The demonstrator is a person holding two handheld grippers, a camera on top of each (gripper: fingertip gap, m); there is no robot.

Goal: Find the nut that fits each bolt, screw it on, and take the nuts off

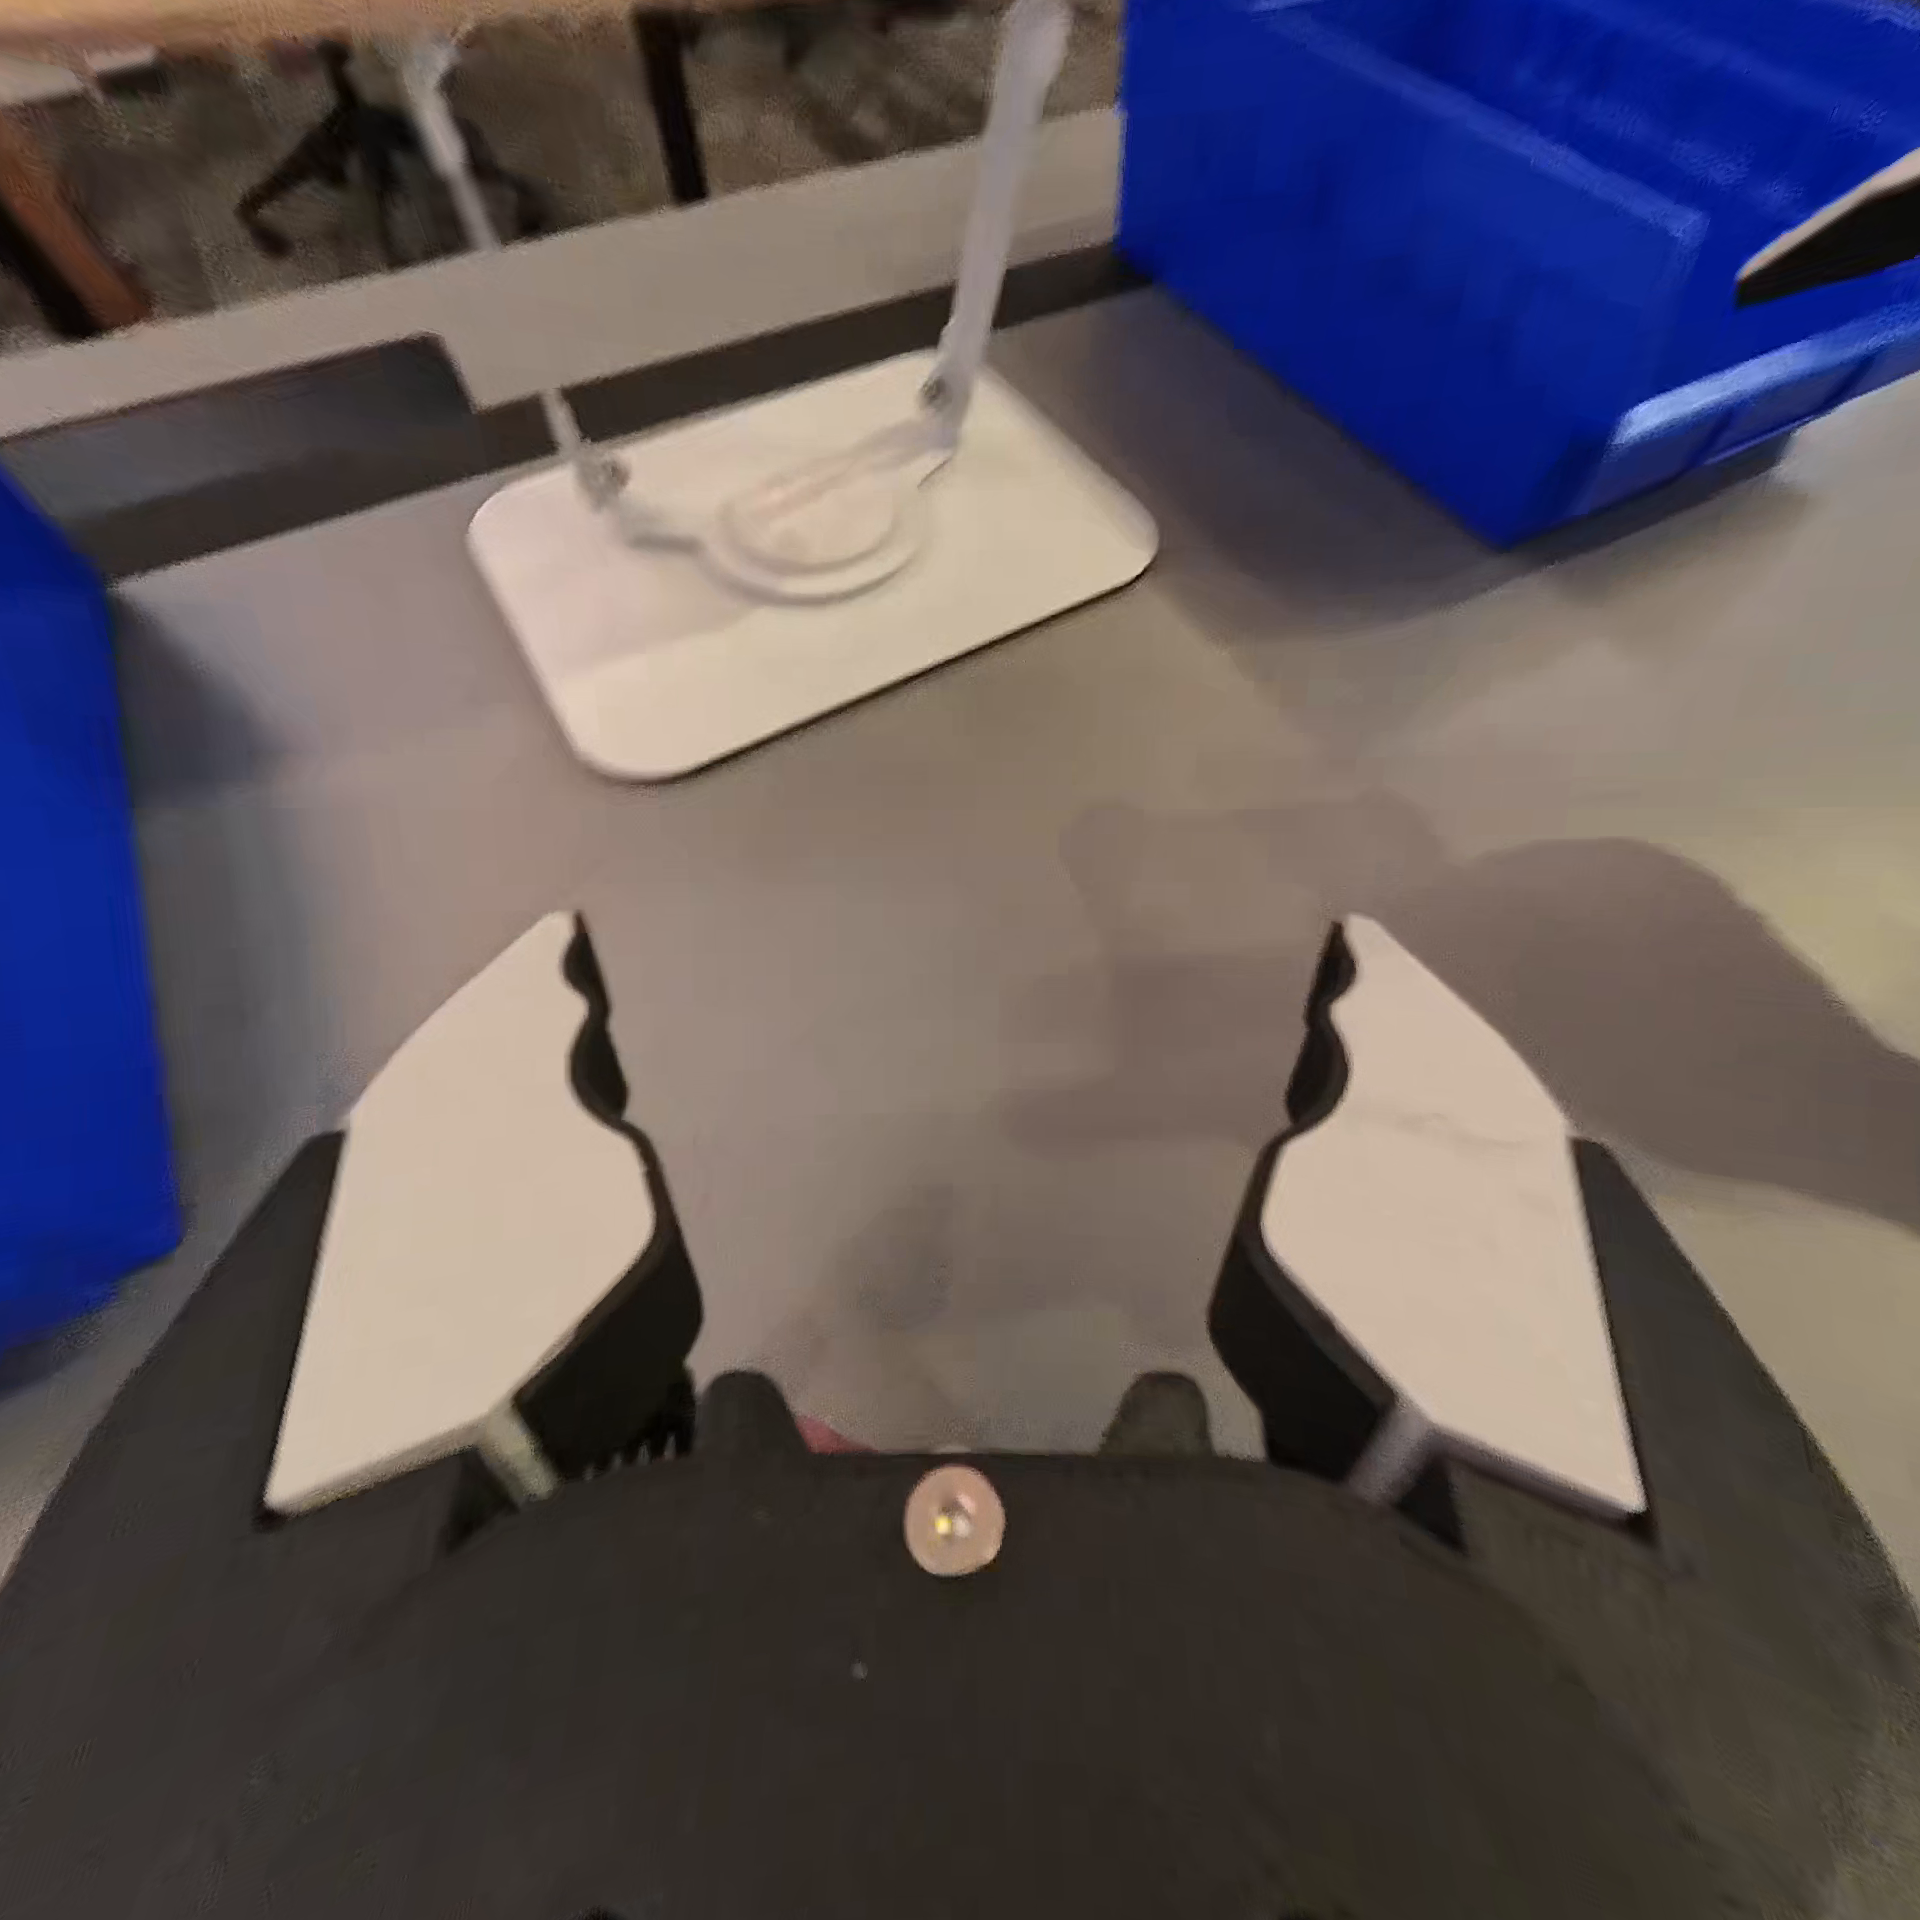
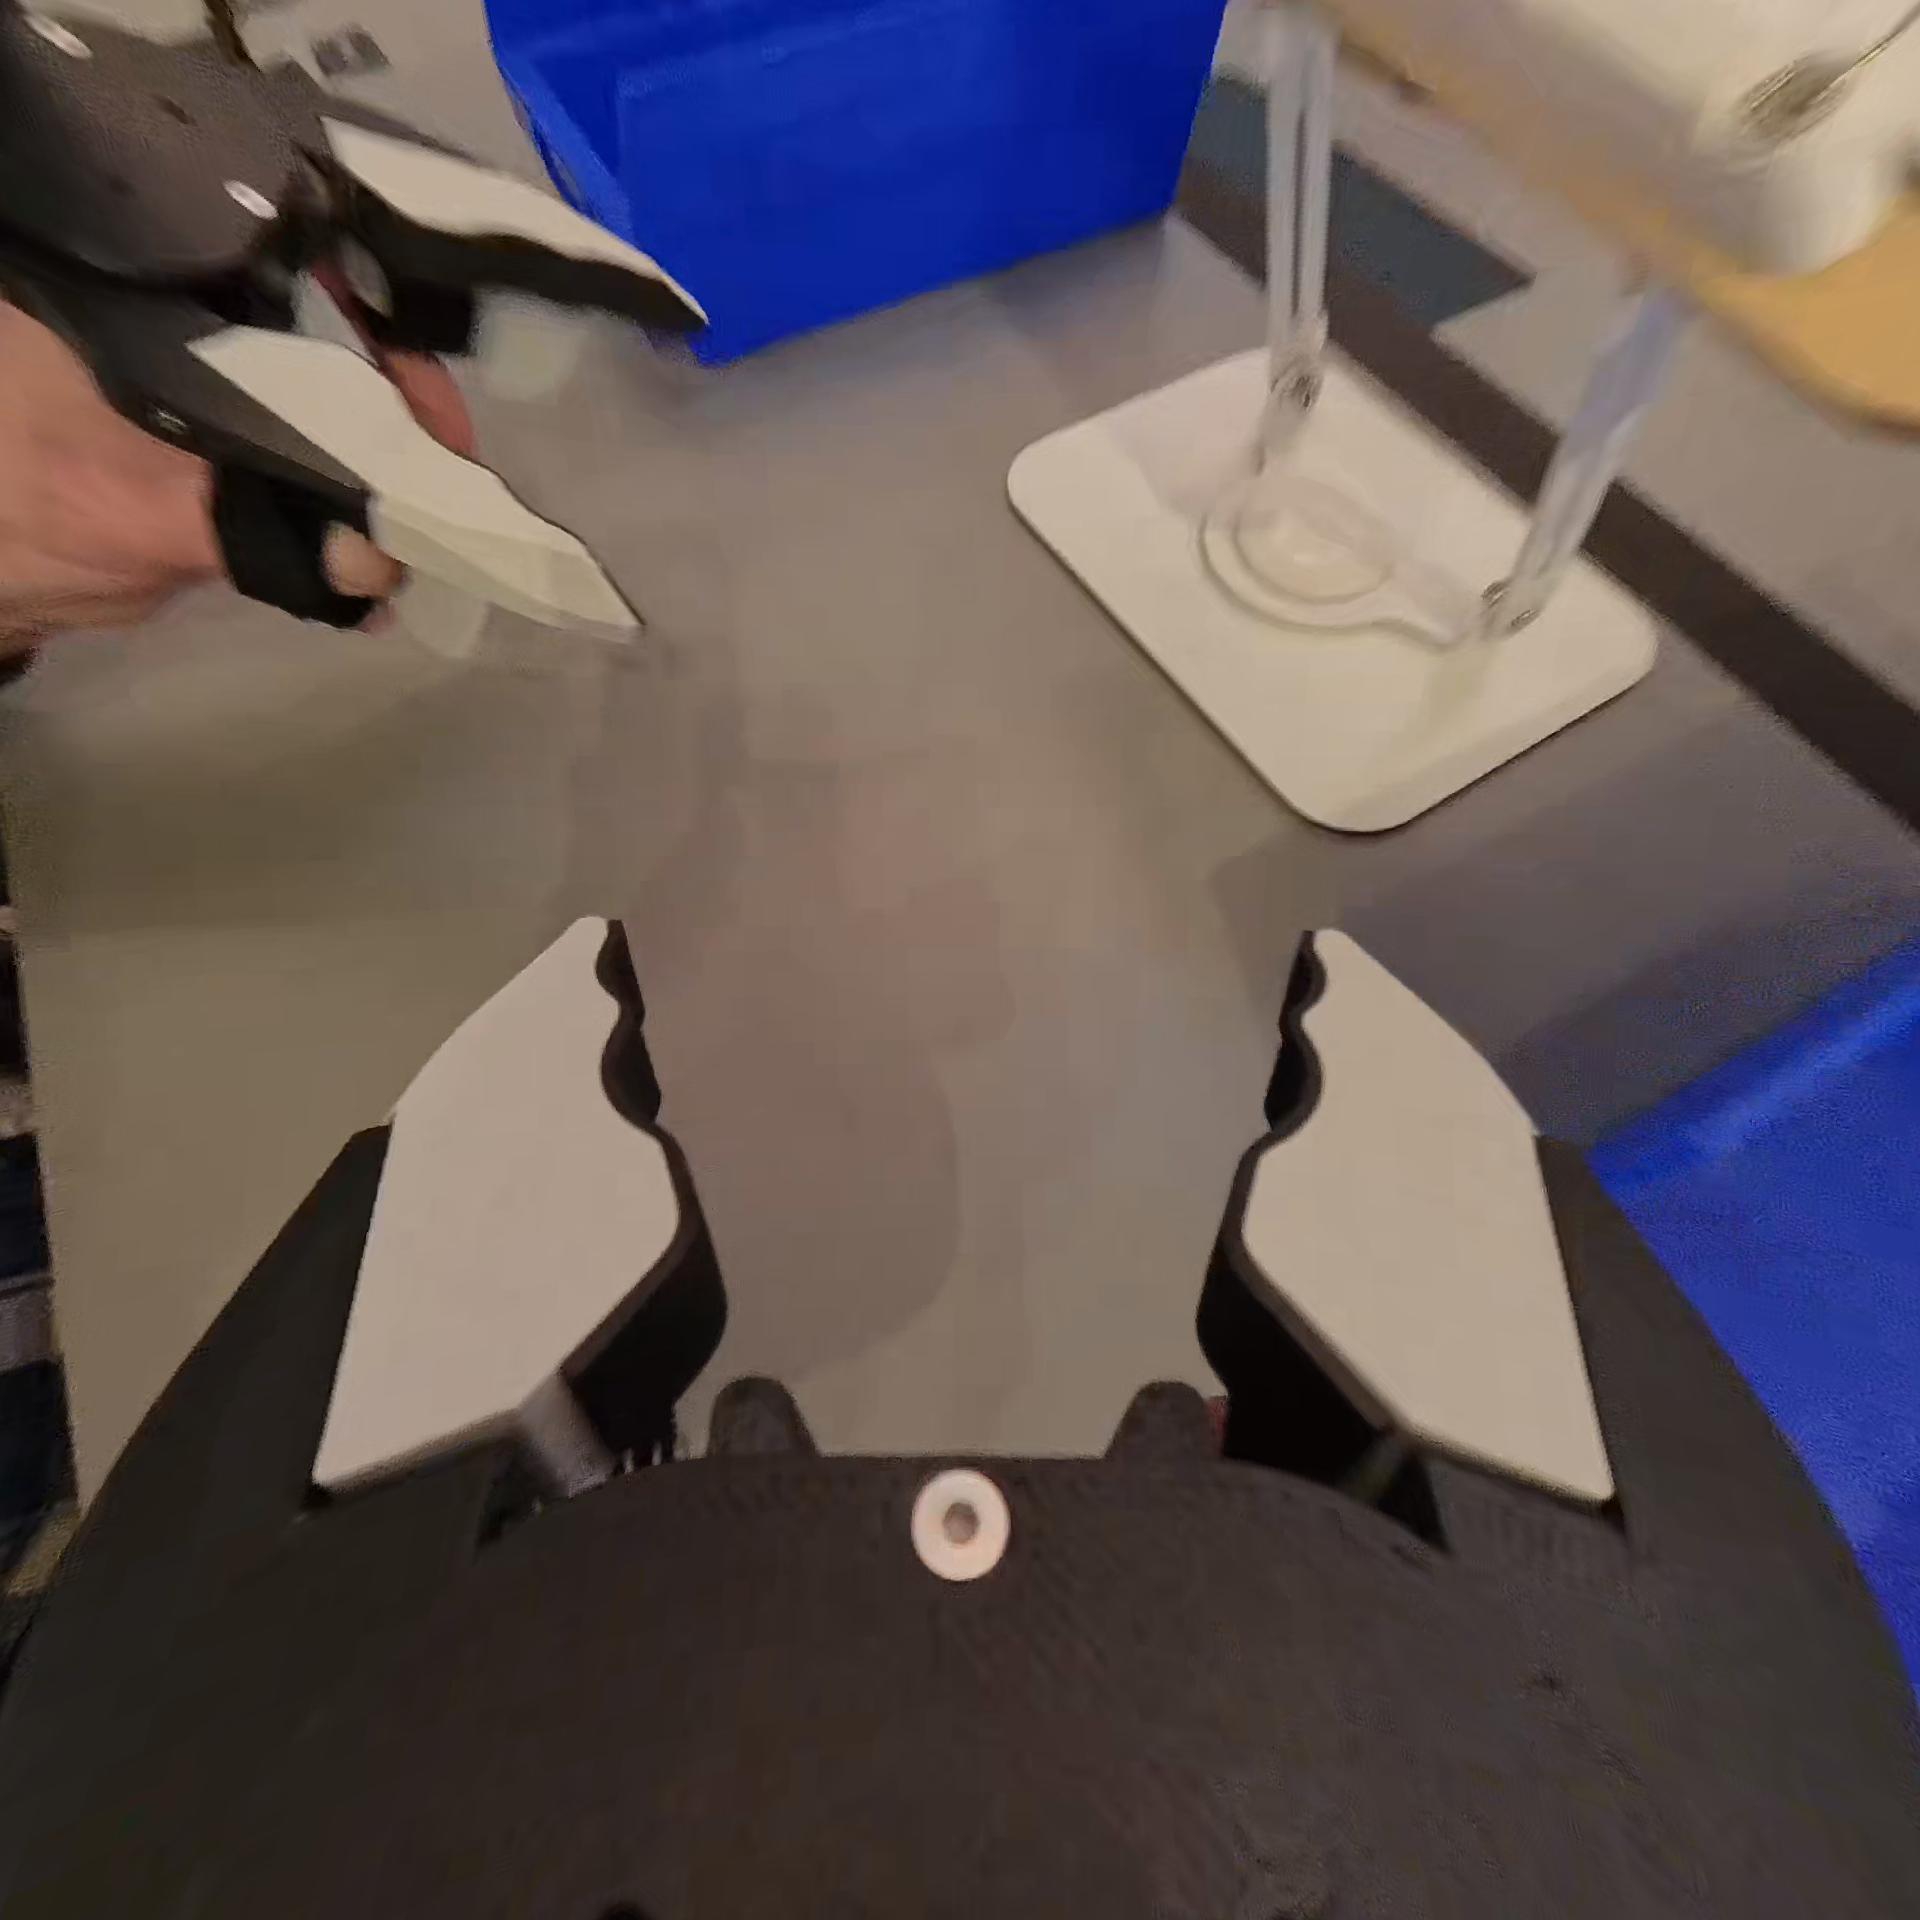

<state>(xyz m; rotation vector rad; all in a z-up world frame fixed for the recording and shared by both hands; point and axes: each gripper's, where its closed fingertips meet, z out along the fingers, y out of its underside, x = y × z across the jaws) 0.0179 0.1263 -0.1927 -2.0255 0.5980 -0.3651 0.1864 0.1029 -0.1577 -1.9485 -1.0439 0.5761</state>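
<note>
Both frames are motion-blurred, so fine detail is soft.

Left hand-held gripper (image 1: 961,925), black body with white finger plates: jaws spread wide, only bare grey tabletop (image 1: 883,831) between the fingers. The right wrist view confirms it: the same gripper shows at upper left, a person's hand (image 2: 62,499) on the grip, its two white fingertips well apart and nothing between them.

Right hand-held gripper (image 2: 961,930), same build: jaws also wide, bare grasp, only tabletop between the pads. One of its fingertips pokes into the left wrist view at the right edge, in front of the blue bin.

Task parts: no bolt or nut is resolvable in either view. The tabletop patch ahead of both grippers is bare apart from shadows.

Other items:
- Blue plastic storage bin (image 1: 1455,260), far right in the left wrist view, open top; contents can't be made out.
- Second blue plastic bin (image 1: 62,935), at the left edge of the left wrist view, only its wall visible. It also sits top centre in the right wrist view, just beyond the left gripper.
- White flat rectangular stand base with rounded corners (image 1: 810,582), carrying a ring fitting and two pale thin arms (image 1: 997,208) rising out of frame. It sits ahead of both grippers, between the bins.
- Blue surface at lower right of the right wrist view, too blurred to identify.
</note>
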